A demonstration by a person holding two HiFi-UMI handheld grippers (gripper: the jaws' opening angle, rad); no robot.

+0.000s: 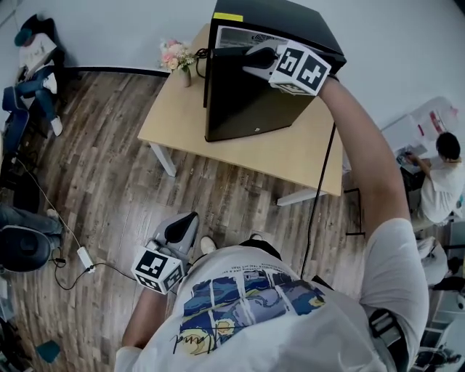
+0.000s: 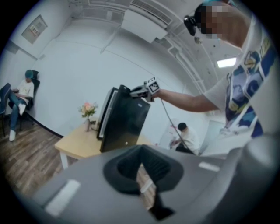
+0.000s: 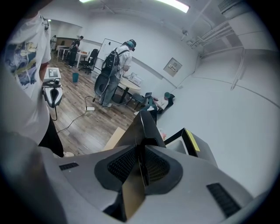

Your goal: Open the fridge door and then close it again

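A black mini fridge (image 1: pixel 251 102) stands on a light wooden table (image 1: pixel 290 149). Its door (image 3: pixel 142 127) is ajar, showing a strip of pale interior (image 1: pixel 240 35) and a yellow label (image 1: pixel 227 16) on the cabinet top. My right gripper (image 1: pixel 231 53) is shut on the door's top edge, and the thin dark edge runs between its pads (image 3: pixel 127 164). My left gripper (image 1: pixel 182 229) hangs low by my side over the floor, far from the fridge, shut with nothing in it. From the left gripper view, the fridge (image 2: pixel 124 120) and the right gripper (image 2: pixel 146 90) show at a distance.
A small vase of pink flowers (image 1: pixel 178 58) stands on the table's back left corner, beside the fridge. A white wall lies behind. A cable and white adapter (image 1: pixel 86 258) lie on the wood floor. One person (image 1: pixel 439 178) sits at the right and another (image 1: pixel 36 65) at the far left.
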